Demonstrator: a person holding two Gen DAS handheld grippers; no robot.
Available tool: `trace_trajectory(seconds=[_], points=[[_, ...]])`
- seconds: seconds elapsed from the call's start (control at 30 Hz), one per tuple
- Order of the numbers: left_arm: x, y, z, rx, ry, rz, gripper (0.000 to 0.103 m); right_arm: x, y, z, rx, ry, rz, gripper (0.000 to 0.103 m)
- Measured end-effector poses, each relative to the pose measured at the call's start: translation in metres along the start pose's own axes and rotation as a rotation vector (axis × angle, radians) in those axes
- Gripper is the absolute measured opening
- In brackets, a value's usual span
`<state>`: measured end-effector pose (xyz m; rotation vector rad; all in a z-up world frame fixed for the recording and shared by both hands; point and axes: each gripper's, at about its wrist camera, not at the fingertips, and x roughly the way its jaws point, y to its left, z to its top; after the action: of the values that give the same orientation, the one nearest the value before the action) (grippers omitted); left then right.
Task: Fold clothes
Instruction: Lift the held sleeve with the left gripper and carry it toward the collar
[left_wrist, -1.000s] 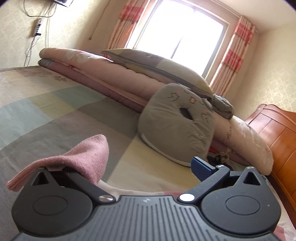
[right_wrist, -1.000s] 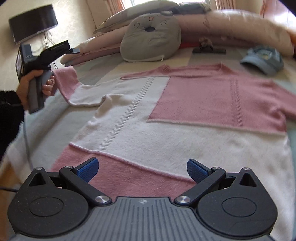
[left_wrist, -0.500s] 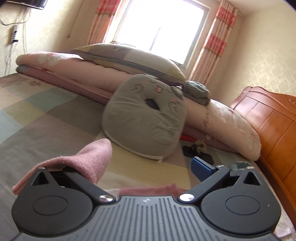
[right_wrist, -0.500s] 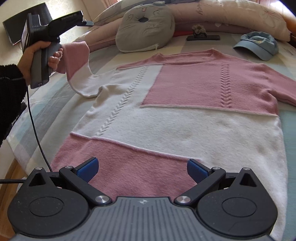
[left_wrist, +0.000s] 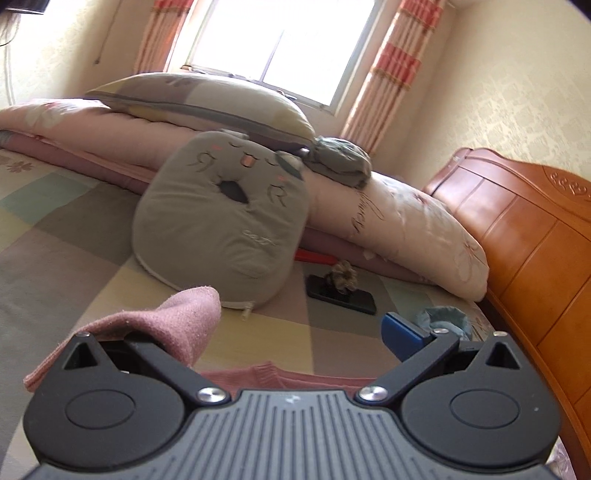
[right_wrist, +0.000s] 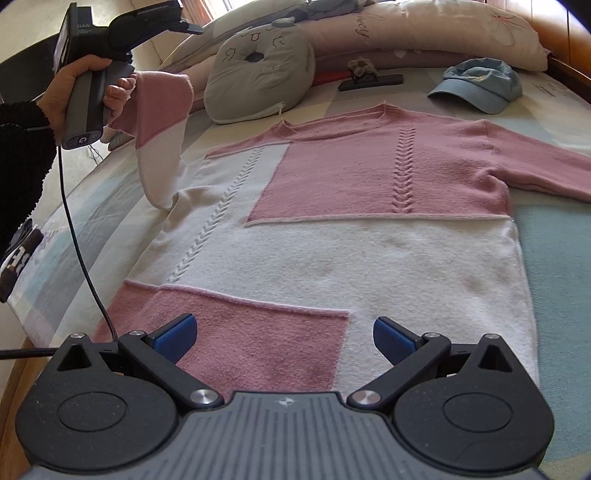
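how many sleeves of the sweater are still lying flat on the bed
1. The right-hand sleeve lies flat on the bed, stretched toward the frame edge. The other sleeve is lifted beside the left gripper, above the sweater.

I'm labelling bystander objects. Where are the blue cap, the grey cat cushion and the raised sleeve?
blue cap (right_wrist: 480, 88): right wrist view, on its crown.
grey cat cushion (right_wrist: 258, 70): right wrist view, on its face.
raised sleeve (right_wrist: 162, 107): right wrist view, on its pink part.

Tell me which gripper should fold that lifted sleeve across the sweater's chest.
Left. The left gripper already has the sleeve cuff draped over one finger, lifted off the bed, though its jaws look spread. The right gripper is open and empty above the sweater hem, far from that sleeve.
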<state>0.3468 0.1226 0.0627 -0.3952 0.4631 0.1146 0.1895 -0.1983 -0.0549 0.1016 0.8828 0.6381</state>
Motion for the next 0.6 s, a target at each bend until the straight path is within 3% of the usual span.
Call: trace_trajectory(seconds=[0.6], points=[[0.047, -0.076, -0.023, 0.092, 0.120, -0.077, 0.102, -0.015, -0.020, 0.002, 0.064, -0.057, -0.011, 0.103]])
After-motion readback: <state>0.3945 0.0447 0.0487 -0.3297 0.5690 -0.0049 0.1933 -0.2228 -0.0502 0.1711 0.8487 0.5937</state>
